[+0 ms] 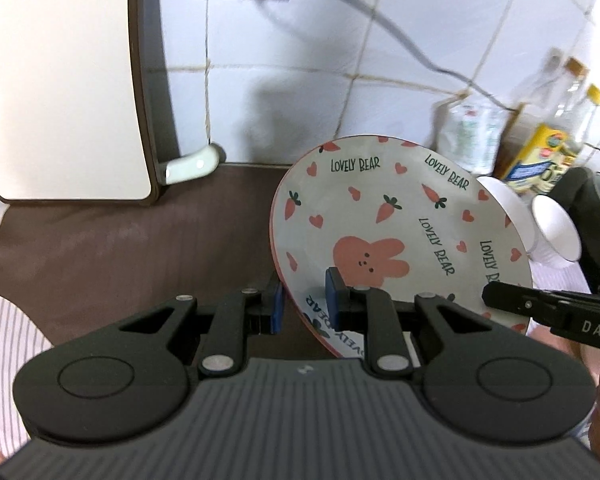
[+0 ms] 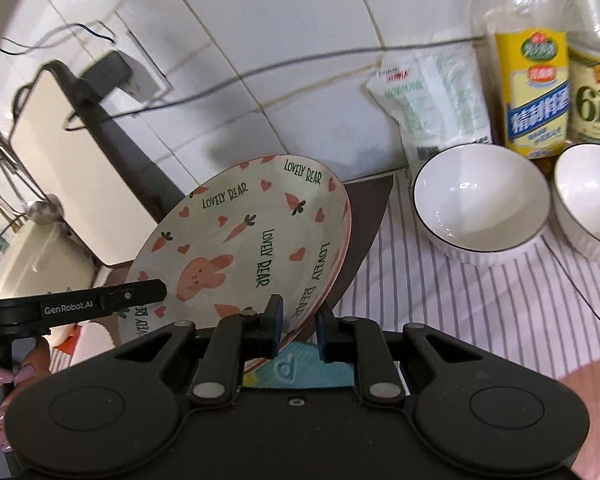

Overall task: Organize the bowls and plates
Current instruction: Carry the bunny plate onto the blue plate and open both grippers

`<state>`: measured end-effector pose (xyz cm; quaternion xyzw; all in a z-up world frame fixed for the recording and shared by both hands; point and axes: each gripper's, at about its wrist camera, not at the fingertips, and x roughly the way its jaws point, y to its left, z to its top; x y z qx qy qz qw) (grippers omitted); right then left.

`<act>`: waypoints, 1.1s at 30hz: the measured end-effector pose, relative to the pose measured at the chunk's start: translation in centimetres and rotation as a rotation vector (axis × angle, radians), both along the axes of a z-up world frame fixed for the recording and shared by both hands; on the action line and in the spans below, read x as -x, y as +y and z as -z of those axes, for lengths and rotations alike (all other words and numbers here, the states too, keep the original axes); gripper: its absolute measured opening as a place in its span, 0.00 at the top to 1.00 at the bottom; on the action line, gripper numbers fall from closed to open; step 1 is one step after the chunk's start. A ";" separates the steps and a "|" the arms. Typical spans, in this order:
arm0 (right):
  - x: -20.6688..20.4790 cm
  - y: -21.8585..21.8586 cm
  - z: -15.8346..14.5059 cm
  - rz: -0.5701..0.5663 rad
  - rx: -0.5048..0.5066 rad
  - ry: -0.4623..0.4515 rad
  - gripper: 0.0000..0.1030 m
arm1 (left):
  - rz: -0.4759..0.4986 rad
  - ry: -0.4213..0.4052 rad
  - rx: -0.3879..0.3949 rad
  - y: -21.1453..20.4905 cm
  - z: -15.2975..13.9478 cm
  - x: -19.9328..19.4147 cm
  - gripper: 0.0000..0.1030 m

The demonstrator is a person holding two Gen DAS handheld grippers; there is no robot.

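A round "Lovely Bear" plate (image 1: 396, 236) with a pink rabbit, carrots and hearts is held tilted above the counter. My left gripper (image 1: 304, 300) is shut on its left rim. My right gripper (image 2: 298, 326) is shut on its right rim, and the plate (image 2: 244, 236) fills the middle of the right wrist view. The right gripper's finger shows in the left wrist view (image 1: 540, 304); the left gripper's finger shows in the right wrist view (image 2: 112, 296). Two white bowls (image 2: 480, 200) (image 2: 592, 204) stand on a striped cloth (image 2: 480, 304) to the right.
A cream appliance (image 1: 60, 80) stands at the left against the tiled wall (image 1: 300, 80). Bottles (image 2: 536, 88), a white bag (image 2: 436, 100) and a black appliance (image 1: 592, 224) stand at the back right. A cable (image 1: 380, 20) hangs along the wall. The counter (image 1: 140, 248) is dark brown.
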<state>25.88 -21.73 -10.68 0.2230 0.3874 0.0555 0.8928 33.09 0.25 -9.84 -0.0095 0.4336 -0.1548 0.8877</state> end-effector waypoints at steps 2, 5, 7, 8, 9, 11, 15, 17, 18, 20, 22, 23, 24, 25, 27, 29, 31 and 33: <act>1.2 0.1 -0.8 0.006 -0.002 -0.009 0.80 | 0.008 -0.010 -0.001 -0.3 -0.9 1.4 0.82; 3.2 0.3 -1.8 0.019 -0.012 -0.017 0.80 | 0.014 -0.008 0.006 -0.3 -1.8 3.4 0.82; 4.7 0.4 -2.2 0.027 -0.019 -0.018 0.80 | 0.015 0.004 0.018 -0.2 -2.1 4.5 0.82; 5.1 0.5 -2.3 0.029 -0.018 -0.018 0.80 | 0.014 0.010 0.023 -0.1 -2.1 5.0 0.82; 5.7 0.5 -2.4 0.031 -0.017 -0.018 0.80 | 0.013 0.013 0.024 -0.1 -2.1 5.7 0.81; 7.0 1.0 -2.3 0.025 -0.003 -0.010 0.79 | 0.011 0.018 0.018 -0.1 -1.8 6.8 0.81; 9.1 1.4 -1.4 0.034 -0.019 0.021 0.79 | 0.012 0.056 0.010 0.2 -0.7 8.7 0.81; 10.0 1.4 -0.7 0.043 -0.031 0.041 0.79 | 0.015 0.074 0.006 0.3 0.0 9.5 0.81; 10.4 1.5 -0.4 0.045 -0.033 0.050 0.79 | 0.014 0.087 0.004 0.3 0.4 9.8 0.81; 11.1 1.7 0.4 0.049 -0.040 0.076 0.79 | 0.014 0.105 -0.003 0.4 1.2 10.4 0.81; 11.4 1.9 1.4 0.051 -0.047 0.101 0.79 | 0.002 0.117 -0.023 0.3 2.1 10.7 0.81; 11.3 1.9 1.8 0.045 -0.046 0.110 0.79 | -0.005 0.120 -0.031 0.2 2.5 10.8 0.81; 11.2 2.0 2.3 0.042 -0.045 0.124 0.79 | -0.013 0.126 -0.037 0.2 2.9 10.8 0.81; 11.1 2.1 2.6 0.042 -0.041 0.134 0.79 | -0.012 0.131 -0.043 0.1 3.2 10.8 0.81; 11.1 2.2 3.0 0.039 -0.038 0.148 0.79 | -0.013 0.153 -0.043 0.1 3.7 10.8 0.81; 11.2 2.0 3.4 0.040 -0.048 0.160 0.79 | -0.009 0.161 -0.047 0.1 3.9 10.8 0.81; 11.1 2.0 3.5 0.041 -0.049 0.170 0.79 | -0.007 0.162 -0.054 0.0 4.1 10.9 0.81; 11.1 2.0 3.7 0.046 -0.043 0.181 0.79 | -0.006 0.168 -0.059 -0.3 4.2 10.9 0.81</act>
